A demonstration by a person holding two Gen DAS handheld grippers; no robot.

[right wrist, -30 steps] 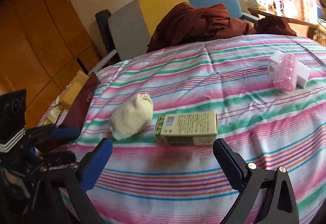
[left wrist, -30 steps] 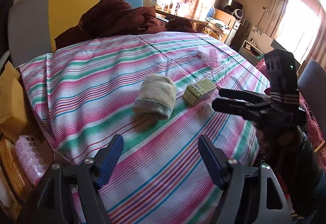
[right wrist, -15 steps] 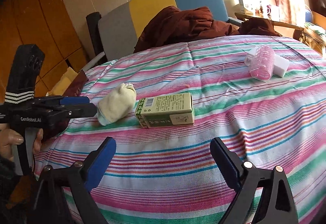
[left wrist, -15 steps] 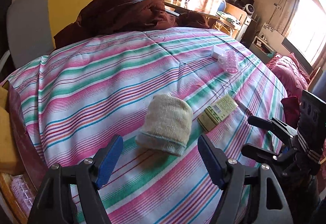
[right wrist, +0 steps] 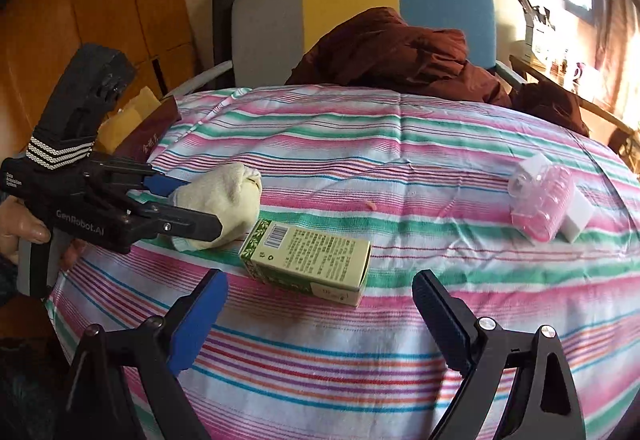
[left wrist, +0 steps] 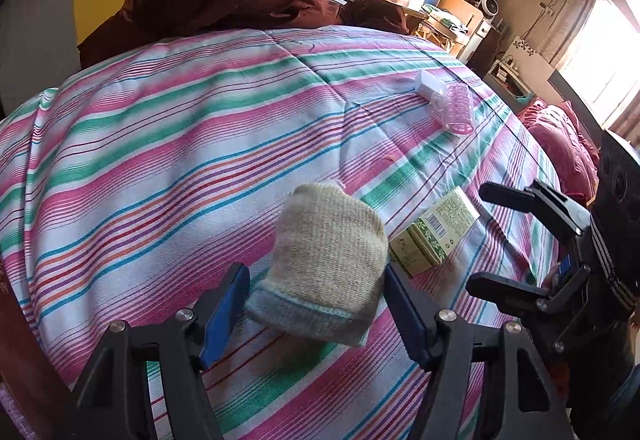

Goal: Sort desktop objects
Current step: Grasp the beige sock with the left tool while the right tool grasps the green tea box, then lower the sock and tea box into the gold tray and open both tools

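A rolled cream sock (left wrist: 328, 264) with a grey-blue cuff lies on the striped cloth (left wrist: 160, 168). My left gripper (left wrist: 316, 312) is open, its blue pads on either side of the sock's cuff end. In the right wrist view the left gripper (right wrist: 196, 206) straddles the sock (right wrist: 228, 196) the same way. A green box (right wrist: 308, 260) lies flat just right of the sock, and my right gripper (right wrist: 318, 316) stands open just short of it. The left wrist view shows the box (left wrist: 436, 232) with the right gripper (left wrist: 480, 236) beyond it.
A pink curler pack (right wrist: 540, 200) and a white block (right wrist: 576, 218) lie at the far right of the cloth. A brown garment (right wrist: 400, 52) is heaped on the grey, yellow and blue chair (right wrist: 352, 0) behind. A maroon bag (right wrist: 152, 132) and yellow packages (right wrist: 132, 116) sit off the left edge.
My left gripper has moved forward and down until its fingers straddle the sock. The right gripper has come closer to the green box. Both stayed open.
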